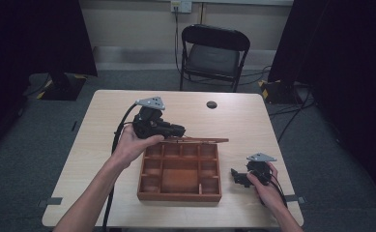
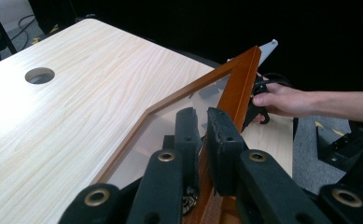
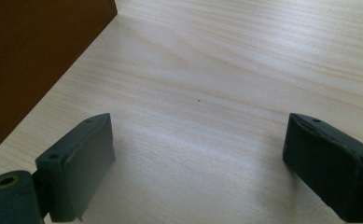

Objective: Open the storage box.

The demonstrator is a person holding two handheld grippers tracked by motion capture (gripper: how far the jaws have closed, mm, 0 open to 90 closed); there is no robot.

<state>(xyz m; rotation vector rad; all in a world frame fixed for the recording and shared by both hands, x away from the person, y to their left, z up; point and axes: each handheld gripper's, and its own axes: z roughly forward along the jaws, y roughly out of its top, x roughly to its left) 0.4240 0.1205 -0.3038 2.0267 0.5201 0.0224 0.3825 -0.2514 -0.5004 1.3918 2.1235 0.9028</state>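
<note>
A brown wooden box (image 1: 180, 195) with several compartments stands on the pale table (image 1: 103, 145). Its glass-paned lid (image 1: 202, 140) is raised to about level over the box's far edge. My left gripper (image 1: 180, 131) is shut on the lid's wooden frame (image 2: 239, 86), and in the left gripper view the jaws (image 2: 202, 128) pinch that frame edge. My right gripper (image 1: 235, 175) rests low on the table just right of the box. Its fingers (image 3: 79, 161) stand wide open with bare table between them, and the box's side wall (image 3: 34, 51) is at the left.
A round cable hole (image 1: 211, 104) sits in the table's far middle. A black folding chair (image 1: 213, 53) stands beyond the far edge. Dark curtains and cables flank the table. Bare tabletop lies left of the box and behind it.
</note>
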